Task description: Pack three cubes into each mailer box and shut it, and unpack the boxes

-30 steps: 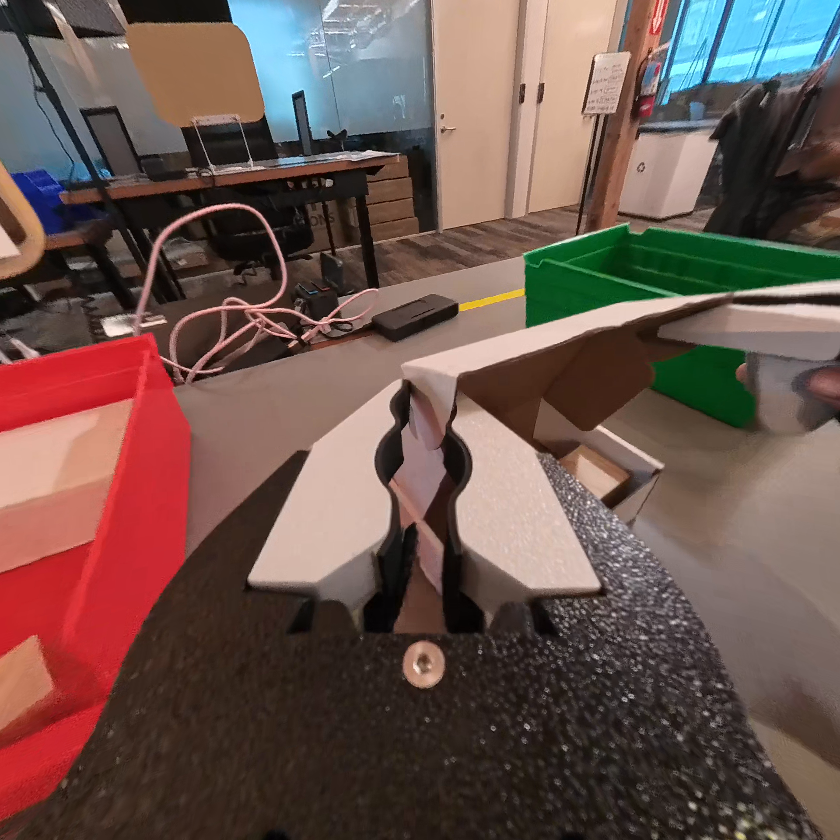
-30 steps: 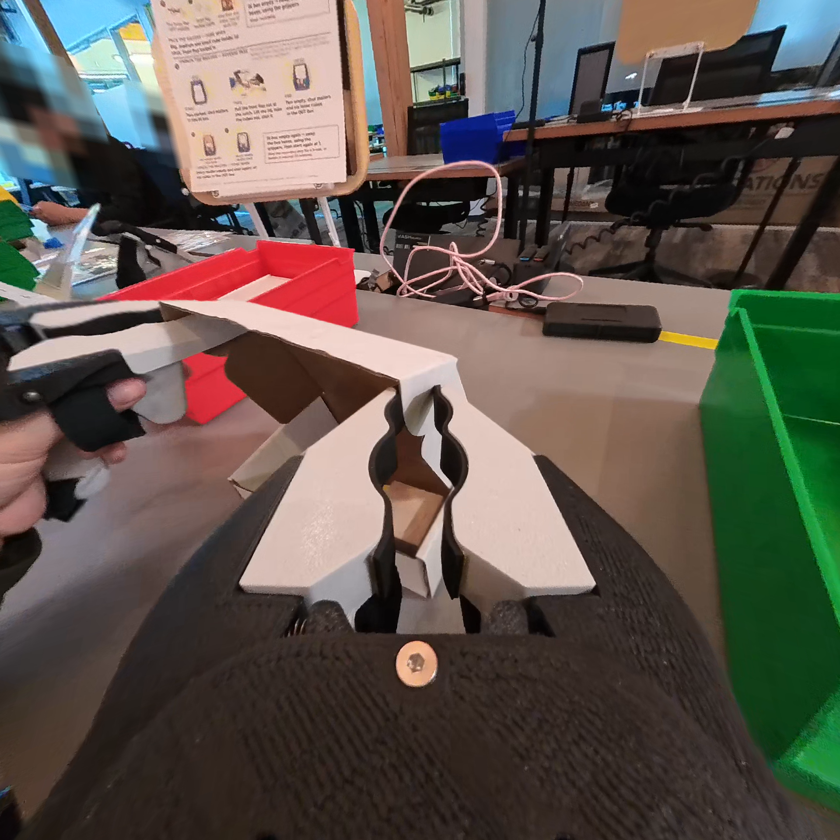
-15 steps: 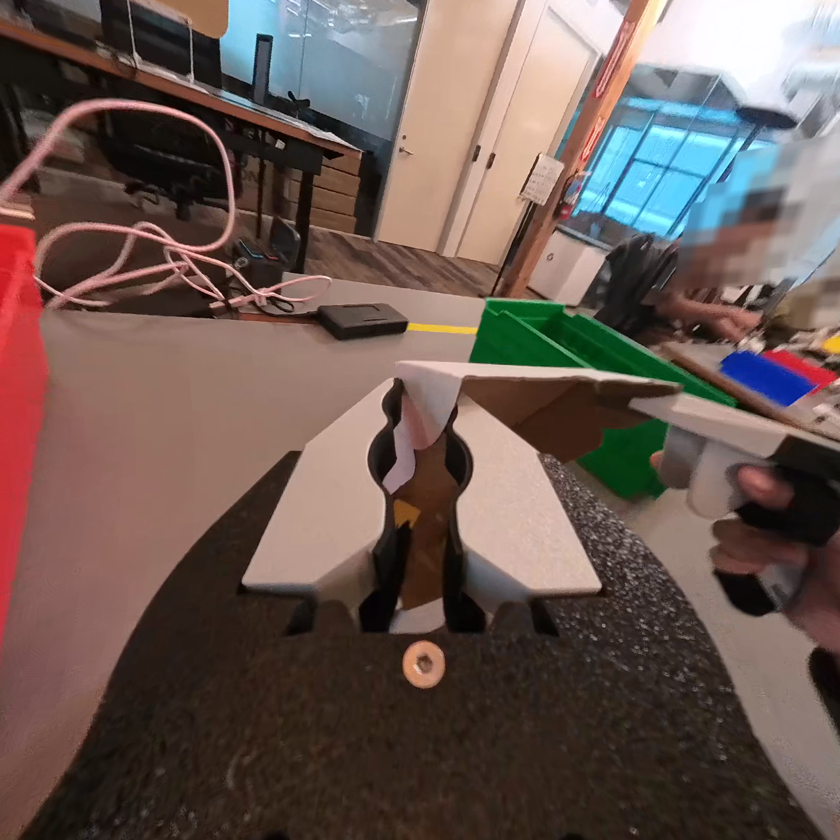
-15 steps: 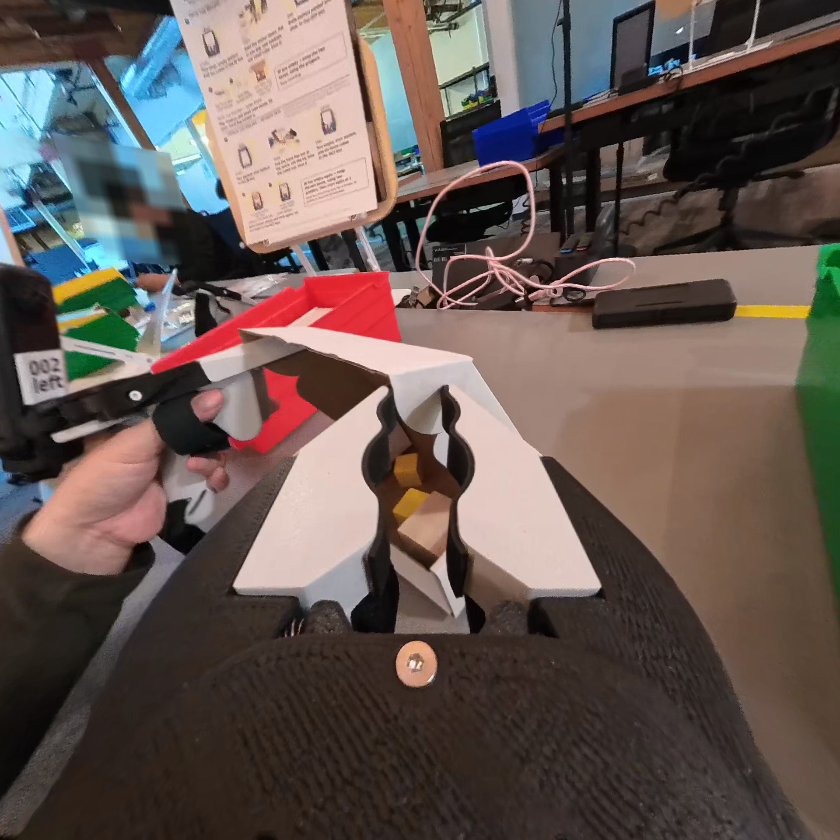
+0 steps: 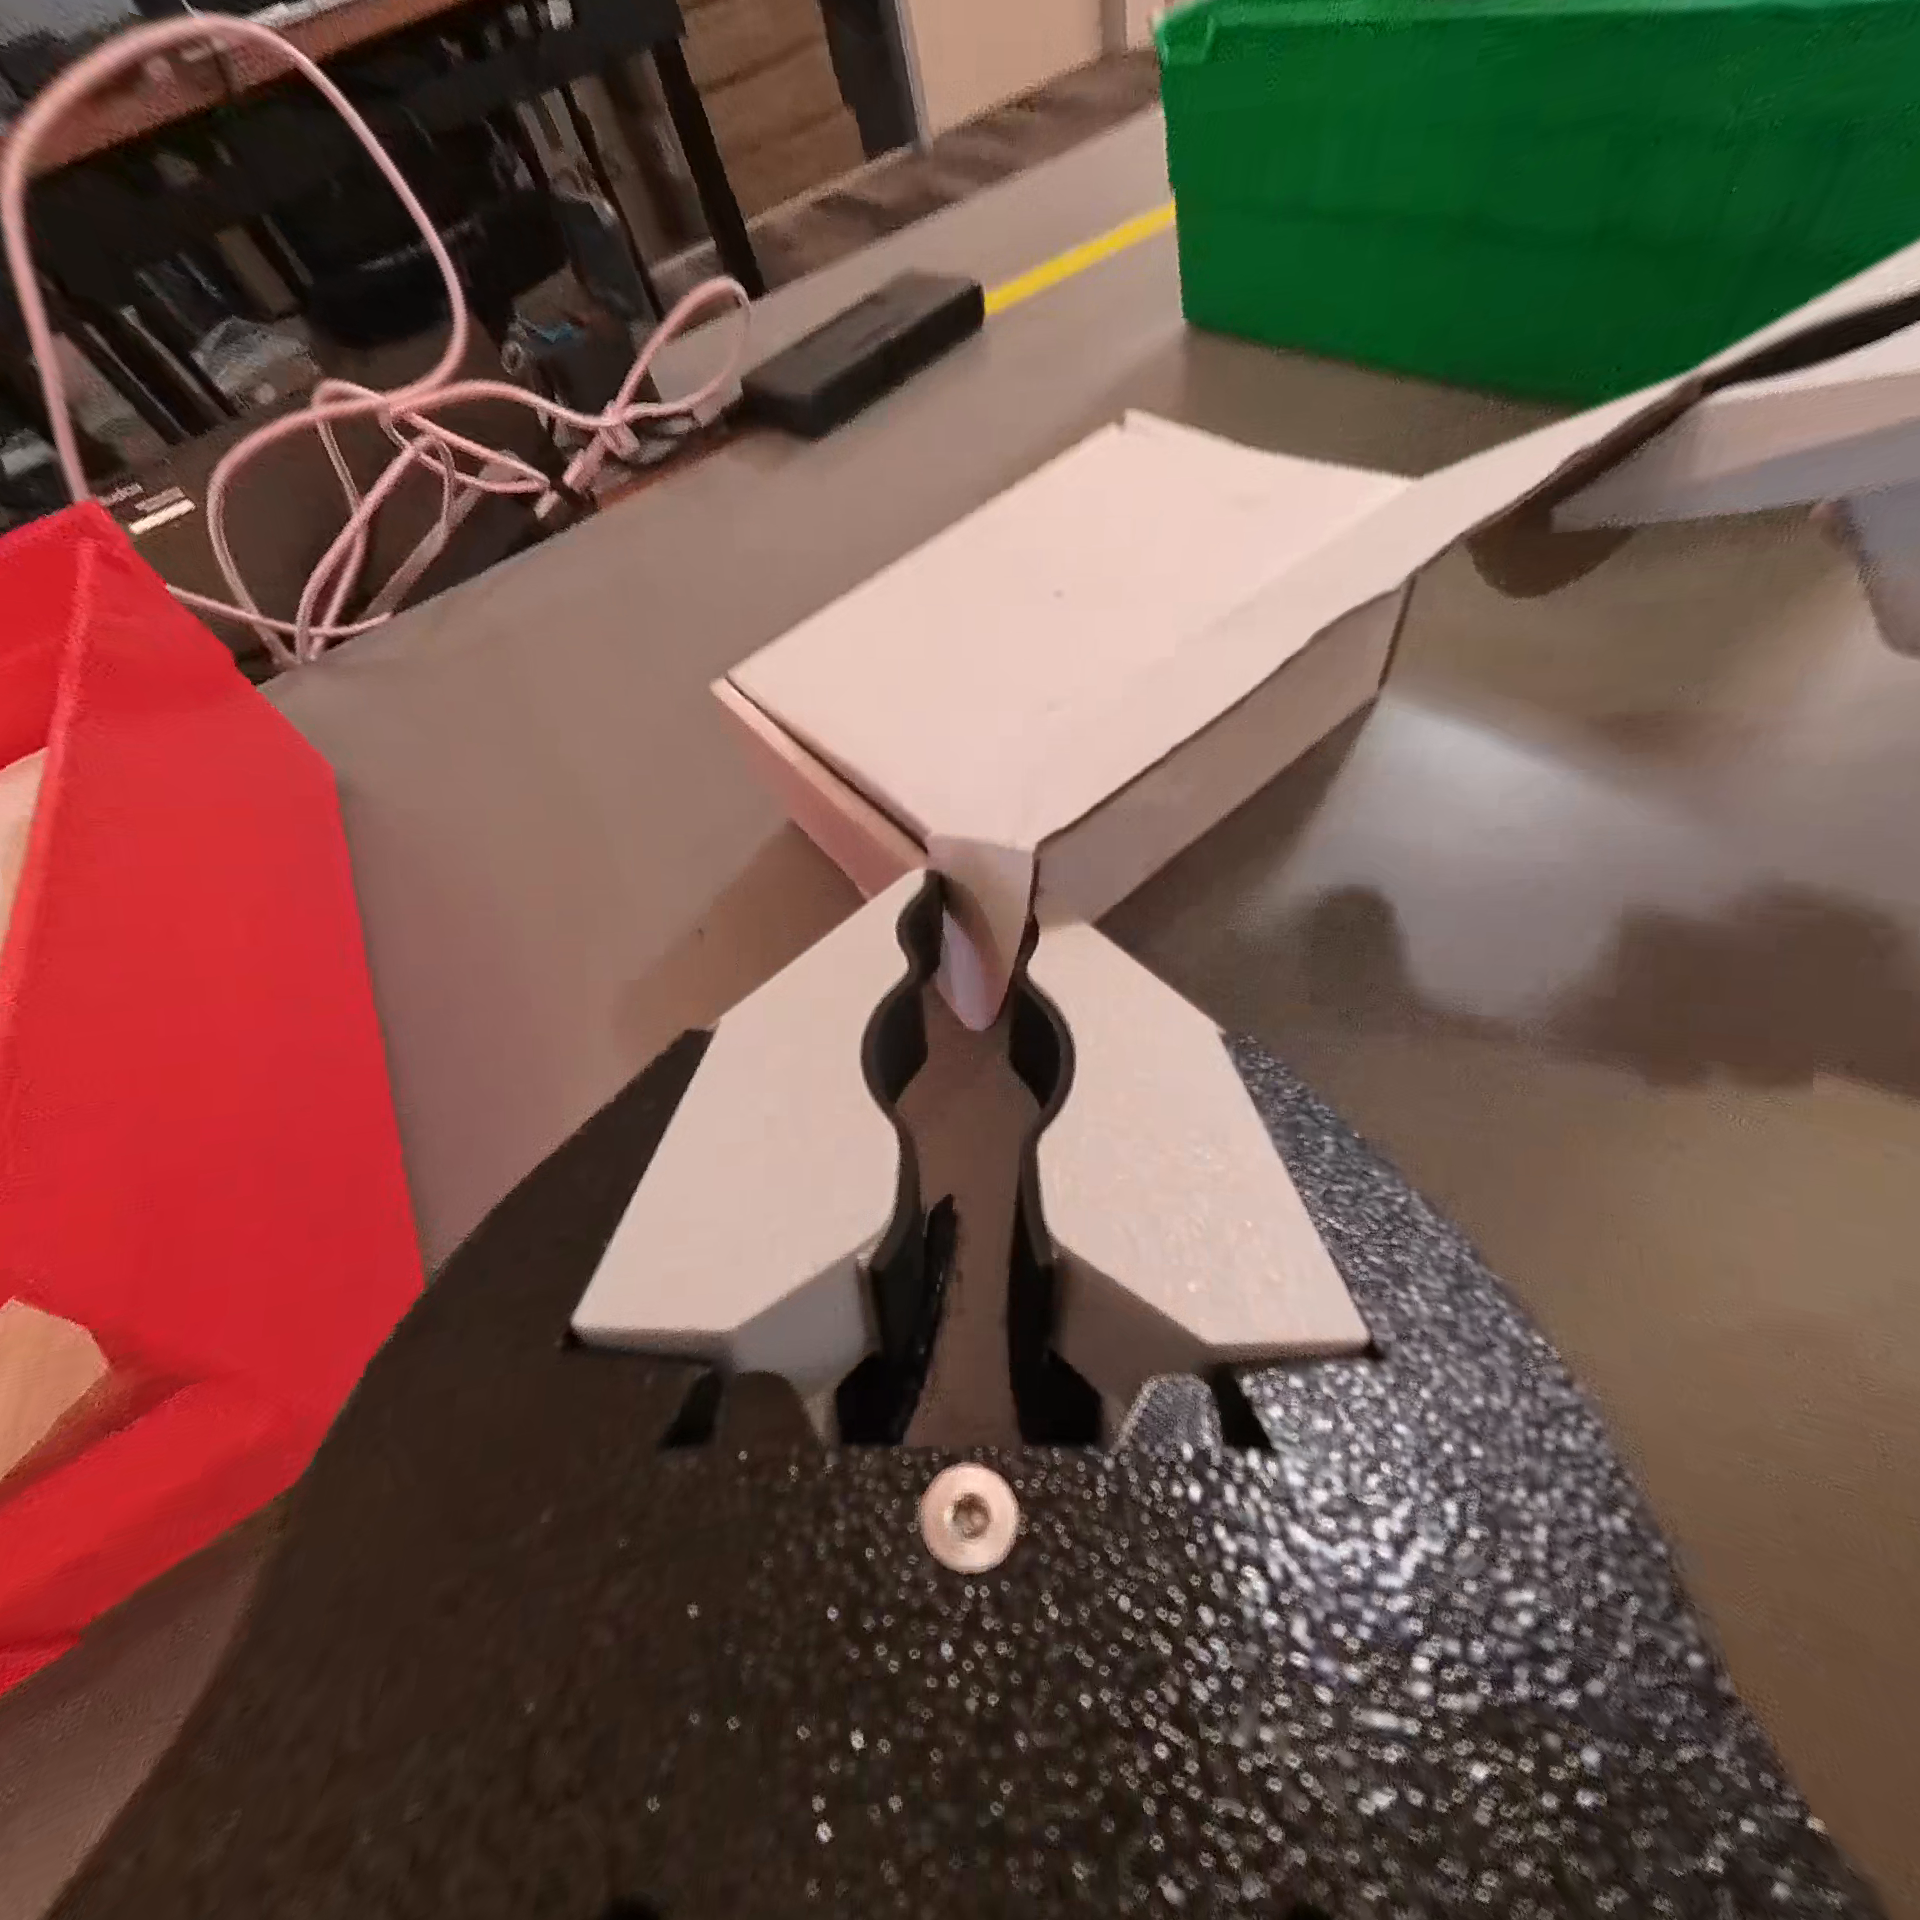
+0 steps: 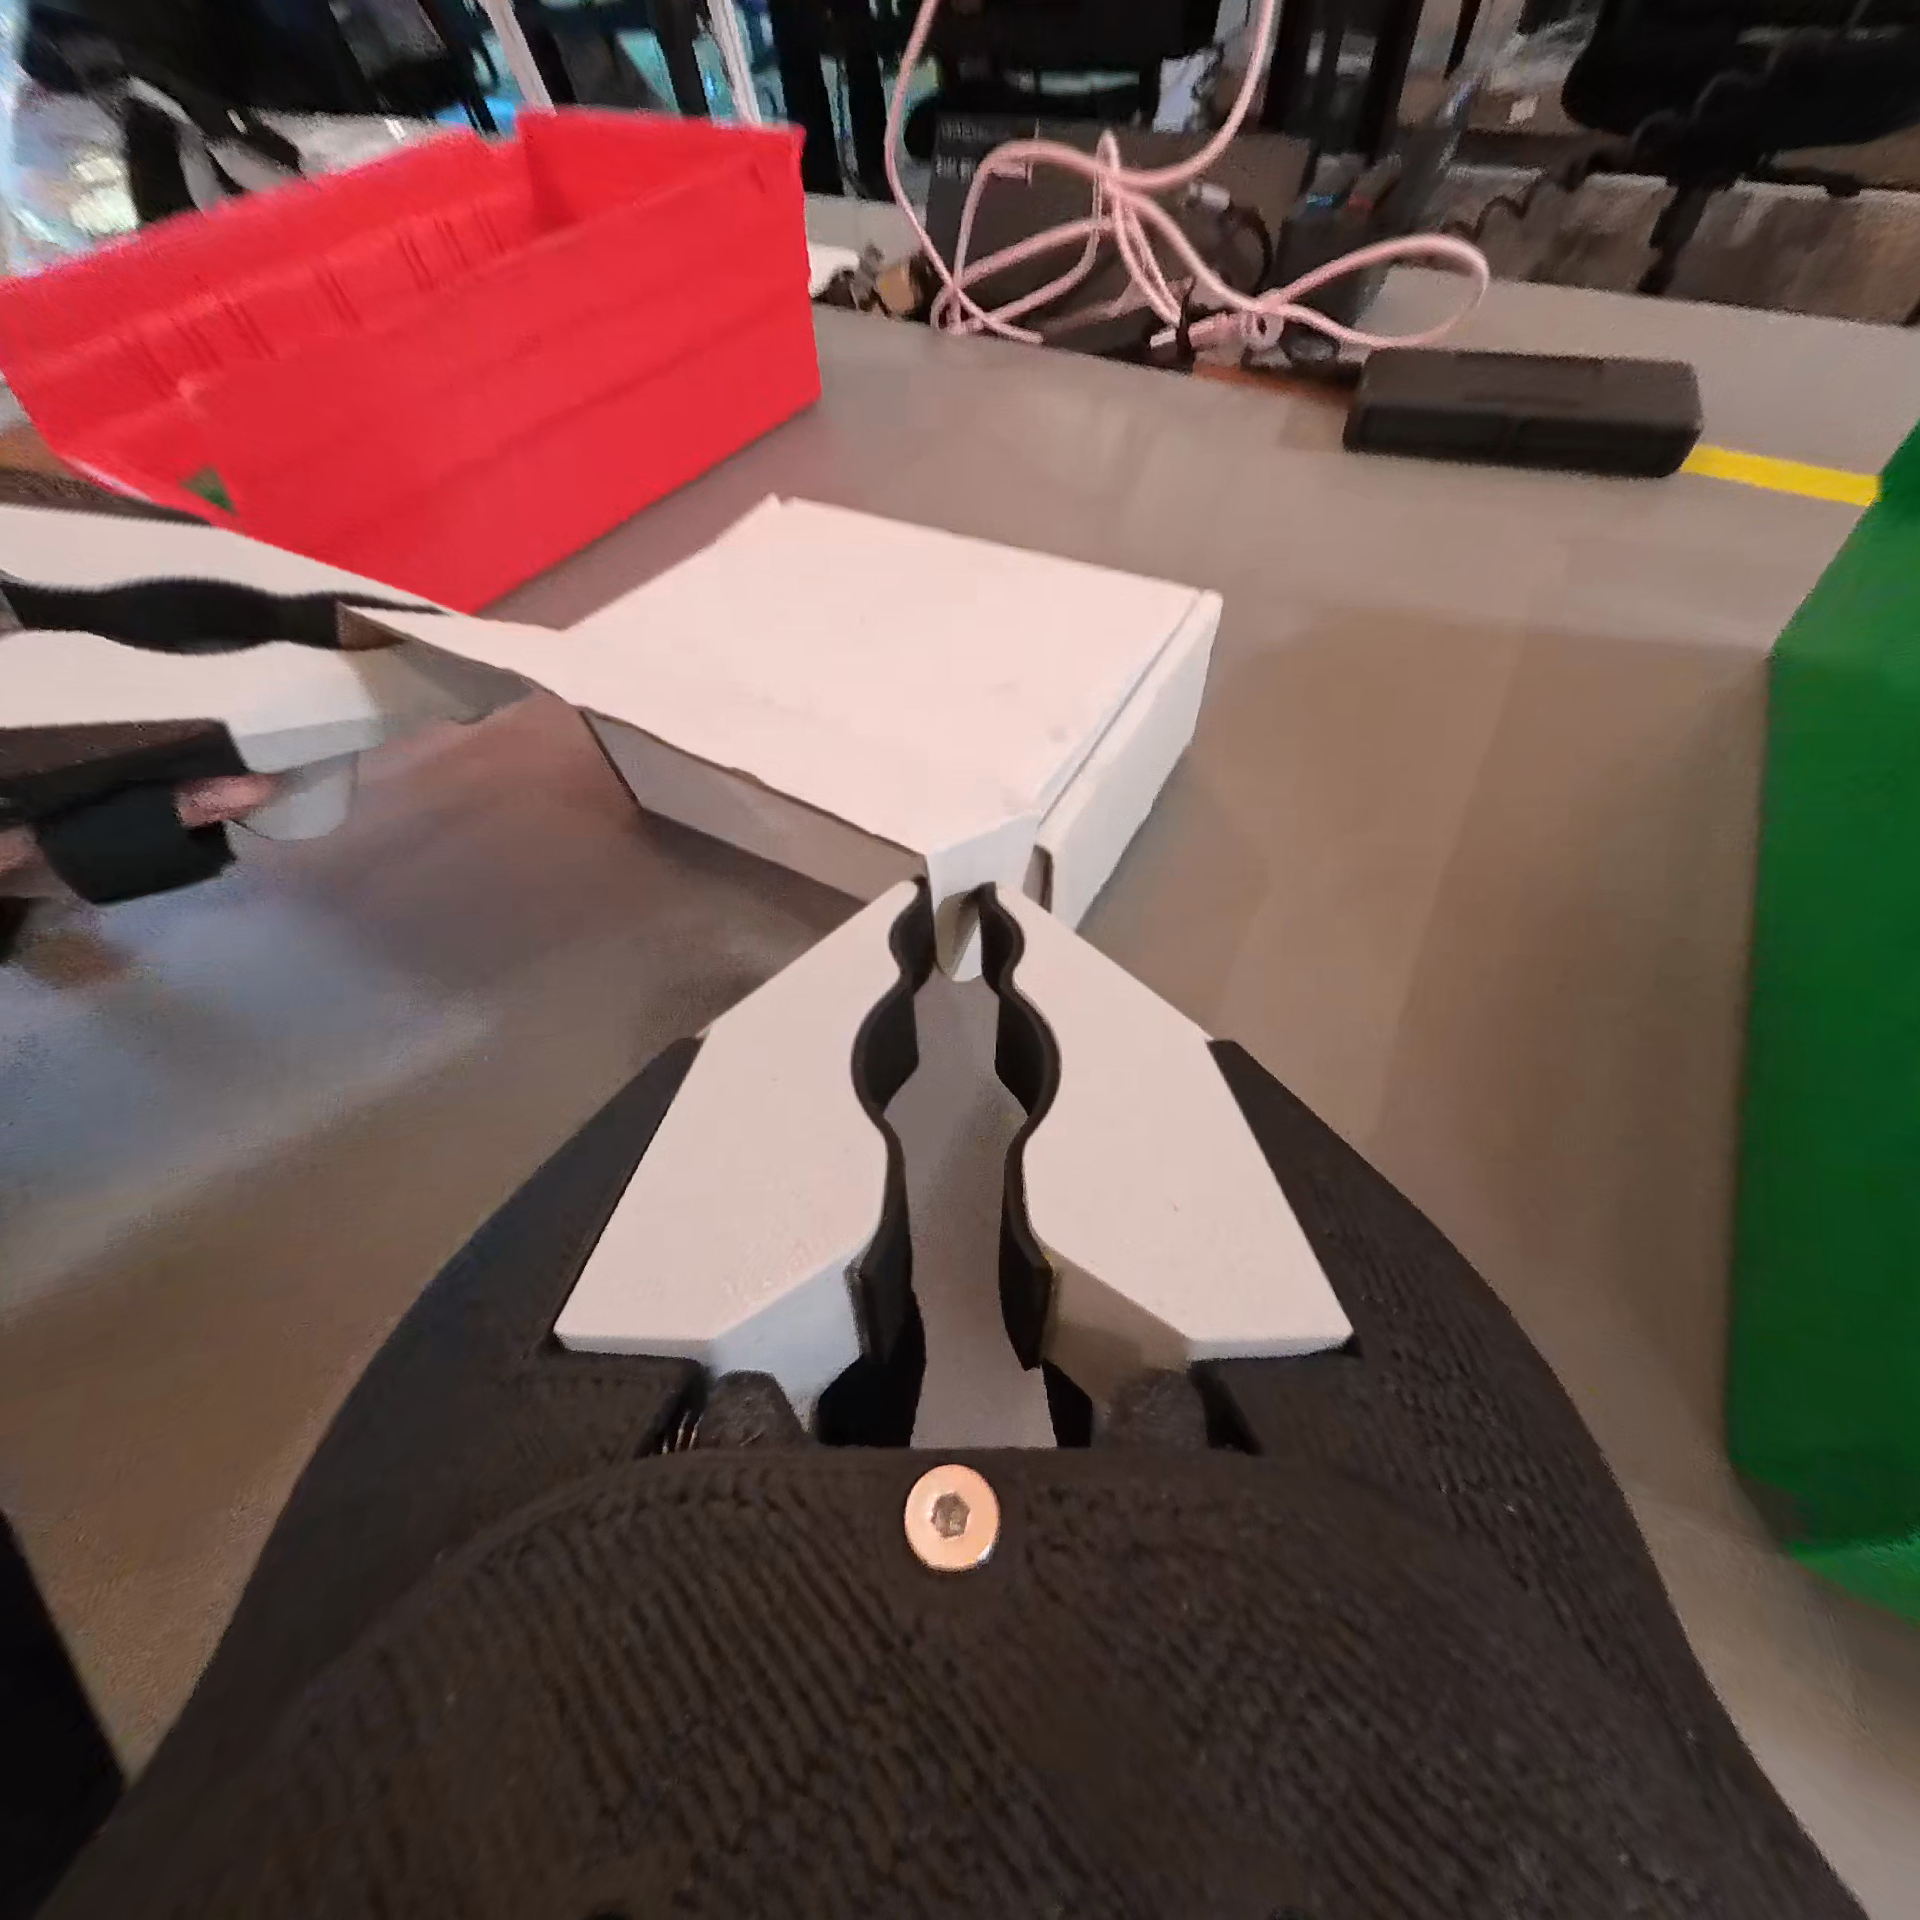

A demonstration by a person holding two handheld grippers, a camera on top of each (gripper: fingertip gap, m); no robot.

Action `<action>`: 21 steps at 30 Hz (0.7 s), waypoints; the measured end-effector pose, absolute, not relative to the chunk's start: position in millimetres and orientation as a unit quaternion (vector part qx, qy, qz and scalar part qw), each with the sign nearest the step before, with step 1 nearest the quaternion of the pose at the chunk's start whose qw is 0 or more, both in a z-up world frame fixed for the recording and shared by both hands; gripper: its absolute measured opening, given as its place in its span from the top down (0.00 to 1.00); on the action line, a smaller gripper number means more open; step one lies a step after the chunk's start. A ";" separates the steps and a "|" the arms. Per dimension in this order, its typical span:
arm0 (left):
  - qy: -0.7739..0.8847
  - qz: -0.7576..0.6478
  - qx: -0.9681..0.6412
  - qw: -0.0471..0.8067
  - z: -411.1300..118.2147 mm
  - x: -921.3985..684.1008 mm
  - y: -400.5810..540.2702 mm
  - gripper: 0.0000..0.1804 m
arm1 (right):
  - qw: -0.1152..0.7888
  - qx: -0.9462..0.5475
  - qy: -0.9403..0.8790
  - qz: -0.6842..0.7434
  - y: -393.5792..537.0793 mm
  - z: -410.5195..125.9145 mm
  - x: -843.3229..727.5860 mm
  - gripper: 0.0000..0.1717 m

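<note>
A white mailer box (image 5: 1039,644) sits on the grey table with its lid lowered over it, and its contents are hidden. My left gripper (image 5: 977,925) is shut on the lid's near corner flap (image 5: 982,935), which is pinched between the fingertips. My right gripper (image 6: 956,914) is shut on the lid's other corner flap (image 6: 971,883); the box (image 6: 883,675) lies just beyond it. Each gripper shows in the other's view, the right gripper (image 5: 1766,447) at the right edge and the left gripper (image 6: 208,644) at the left edge, both at the lid's corners.
A red bin (image 5: 156,935) stands on the left, also in the right wrist view (image 6: 436,343). A green bin (image 5: 1507,177) stands on the right (image 6: 1839,1039). A black device (image 6: 1517,410) and pink cables (image 5: 416,416) lie at the table's far edge. Tip to tip, the grippers are about 15 centimeters apart.
The lid was raised with the box open and cubes showing inside; both grippers have brought it down over the box, still holding its corner flaps.
</note>
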State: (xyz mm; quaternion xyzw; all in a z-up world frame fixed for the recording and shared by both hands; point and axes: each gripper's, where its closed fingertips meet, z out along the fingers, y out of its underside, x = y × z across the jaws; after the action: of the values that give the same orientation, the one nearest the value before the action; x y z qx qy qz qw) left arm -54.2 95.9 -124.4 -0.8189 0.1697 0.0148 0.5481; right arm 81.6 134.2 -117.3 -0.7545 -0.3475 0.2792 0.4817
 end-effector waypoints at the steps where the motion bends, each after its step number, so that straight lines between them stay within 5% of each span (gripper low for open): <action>1: 0.176 0.023 -0.823 0.539 -129.9 -54.2 95.2 0.96 | 0.478 -0.758 -0.352 0.270 134.8 -122.6 82.2 0.96; 13: 0.205 0.089 -0.807 0.547 -134.5 -57.9 98.1 0.96 | 0.500 -0.740 -0.357 0.272 139.5 -127.5 80.3 0.94; 18: 0.211 0.092 -0.790 0.569 -125.5 -55.4 93.7 0.56 | 0.596 -0.627 -0.421 0.273 121.4 -86.7 73.3 0.45; 21: 0.214 0.048 -0.790 0.573 -121.7 -51.3 88.6 0.50 | 0.618 -0.534 -0.547 0.183 96.4 -83.4 52.7 0.50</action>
State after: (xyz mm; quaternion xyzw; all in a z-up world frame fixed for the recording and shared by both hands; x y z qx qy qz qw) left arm -51.3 88.6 -121.7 -0.7899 0.2136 0.0485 0.5728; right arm 52.7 96.4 -83.4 -0.5340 -0.5472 0.1827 0.6181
